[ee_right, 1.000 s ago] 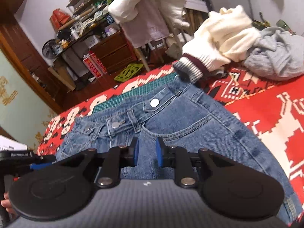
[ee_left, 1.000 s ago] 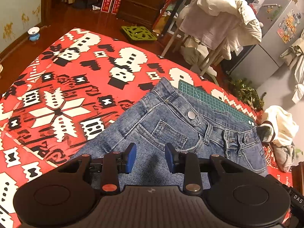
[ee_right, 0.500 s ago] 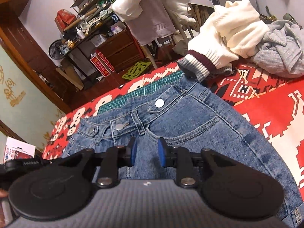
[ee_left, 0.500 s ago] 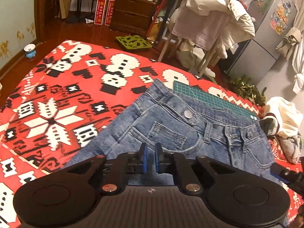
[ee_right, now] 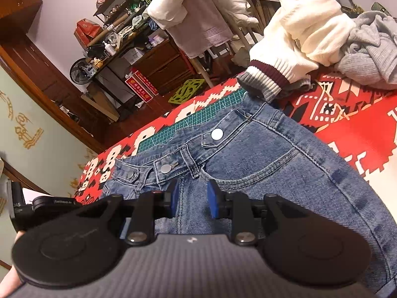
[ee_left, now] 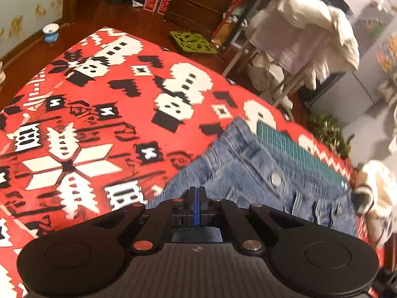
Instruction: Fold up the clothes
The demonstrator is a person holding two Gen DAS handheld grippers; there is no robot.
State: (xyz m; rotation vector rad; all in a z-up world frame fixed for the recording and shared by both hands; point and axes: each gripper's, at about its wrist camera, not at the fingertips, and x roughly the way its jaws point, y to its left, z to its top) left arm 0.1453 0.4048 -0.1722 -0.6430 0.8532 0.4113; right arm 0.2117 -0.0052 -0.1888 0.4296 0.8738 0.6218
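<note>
One pair of blue denim jeans [ee_right: 260, 173] is lying flat, front side up, on a red patterned blanket [ee_left: 74, 124] w/ white and black motifs; the waistband is resting partly over a green cutting mat [ee_right: 198, 116].

Left gripper [ee_left: 196, 207]: the blue pads are pressing together, clenched. Denim is lying directly under the tips near the garment's side edge, but whether any fabric is actually pinched between the pads cannot be told from the left wrist view, which is also blurring.

Right gripper [ee_right: 192, 198]: jaws are standing apart, released, hovering over the fly/pocket area w/ nothing held.

Progress, as judged: the jeans are looking spread out and unfolded, legs extending below both views. No fold is showing yet, so the task is sitting at its start; est. remaining: lengthwise fold, then crosswise folds.

Other garments are waiting near the waistband: a cream knit sweater [ee_right: 297, 37] w/ a maroon-striped cuff touching the waistband corner, and a grey knit [ee_right: 372, 49] just beside it. Neither is folded.

Writing: red boxes [ee_right: 141, 87] on the floor are carrying Chinese characters, too small to read. Partial lettering "DAS" is showing on the black device [ee_right: 18, 206] at the right wrist view's left edge; a second label beside it is illegible.
</note>
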